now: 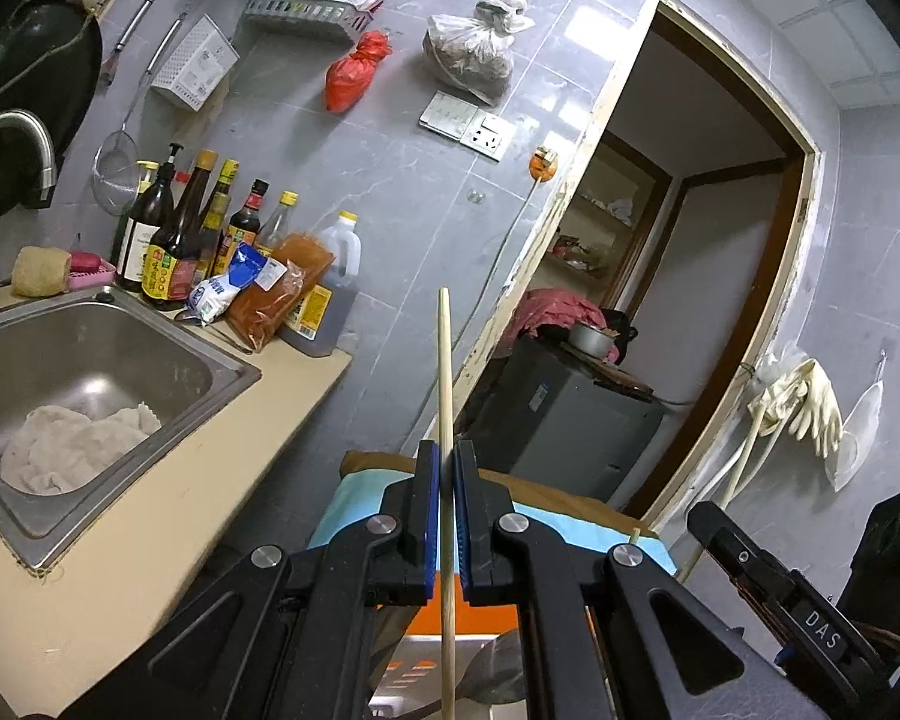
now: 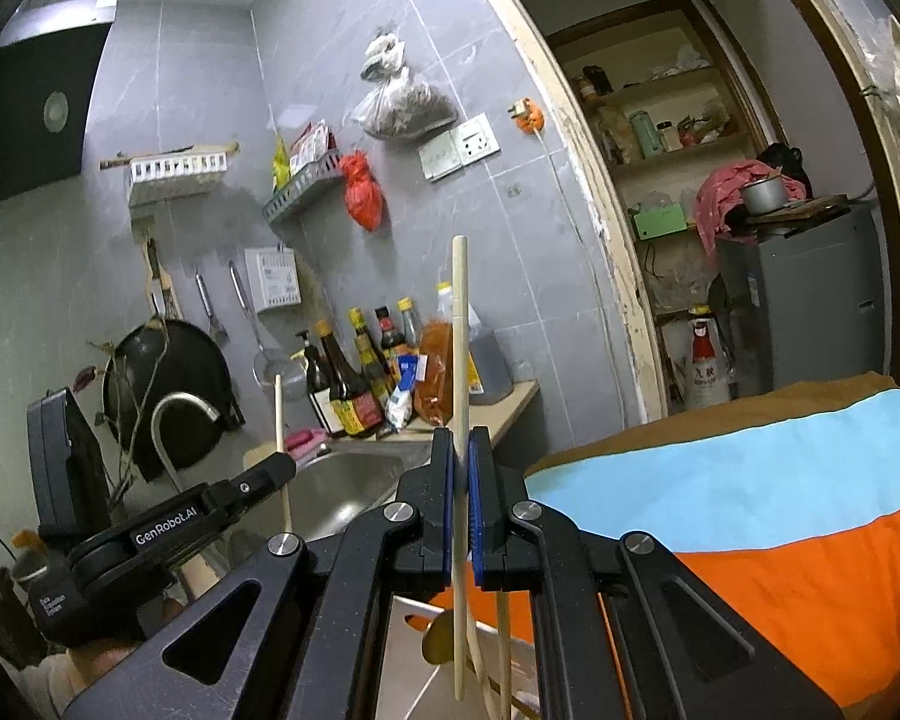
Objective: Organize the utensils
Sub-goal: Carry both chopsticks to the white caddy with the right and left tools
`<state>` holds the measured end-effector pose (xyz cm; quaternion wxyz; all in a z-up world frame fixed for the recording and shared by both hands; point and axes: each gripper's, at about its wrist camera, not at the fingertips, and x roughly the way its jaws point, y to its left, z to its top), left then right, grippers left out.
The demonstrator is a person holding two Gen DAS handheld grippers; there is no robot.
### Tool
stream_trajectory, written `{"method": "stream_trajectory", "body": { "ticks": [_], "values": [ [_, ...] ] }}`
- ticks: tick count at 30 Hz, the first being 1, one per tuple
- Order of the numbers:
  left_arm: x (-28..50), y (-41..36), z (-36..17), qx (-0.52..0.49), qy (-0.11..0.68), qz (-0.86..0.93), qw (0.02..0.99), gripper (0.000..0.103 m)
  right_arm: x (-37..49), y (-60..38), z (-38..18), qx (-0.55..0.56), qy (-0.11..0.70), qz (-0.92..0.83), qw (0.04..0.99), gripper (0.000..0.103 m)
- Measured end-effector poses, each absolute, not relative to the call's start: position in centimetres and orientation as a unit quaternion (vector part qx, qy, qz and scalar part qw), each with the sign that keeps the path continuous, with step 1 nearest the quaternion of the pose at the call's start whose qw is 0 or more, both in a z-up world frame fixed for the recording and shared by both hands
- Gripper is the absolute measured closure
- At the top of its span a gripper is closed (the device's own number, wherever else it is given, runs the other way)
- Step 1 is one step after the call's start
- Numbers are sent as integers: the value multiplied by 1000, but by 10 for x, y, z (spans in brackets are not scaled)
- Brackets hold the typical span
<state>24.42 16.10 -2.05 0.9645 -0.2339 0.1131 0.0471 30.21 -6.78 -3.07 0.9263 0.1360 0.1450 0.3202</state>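
Note:
My left gripper [image 1: 447, 468] is shut on a wooden chopstick [image 1: 445, 372] that stands upright between the blue pads, above an orange, blue and brown striped cloth [image 1: 354, 498]. My right gripper [image 2: 461, 456] is shut on a second wooden chopstick [image 2: 461, 330], also upright. Below it more wooden utensils [image 2: 501, 648] and a brass spoon bowl [image 2: 438, 642] show. The left gripper [image 2: 270, 474] with its chopstick [image 2: 279, 414] shows in the right wrist view at the left. The right gripper's body [image 1: 768, 576] shows at the lower right of the left wrist view.
A steel sink [image 1: 222, 360] with a white rag [image 1: 72, 444] sits in a beige counter [image 1: 210, 480]. Sauce bottles [image 1: 180, 240] and bags stand at the wall. A wok [image 2: 168, 384], ladles and strainer hang there. A doorway [image 1: 690, 300] opens to a grey cabinet [image 1: 570, 420].

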Motion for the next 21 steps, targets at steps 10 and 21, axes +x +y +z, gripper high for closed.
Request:
{"method": "stream_trajectory", "body": {
  "ticks": [10,21],
  "values": [
    [237,155,-19,-200,138,42,969,98,296,-62,-33,114,165,316,927,98],
    [232,158,-15,-209,160,27,965,94,294,-63,-30,109,181,306,928,97]
  ]
}}
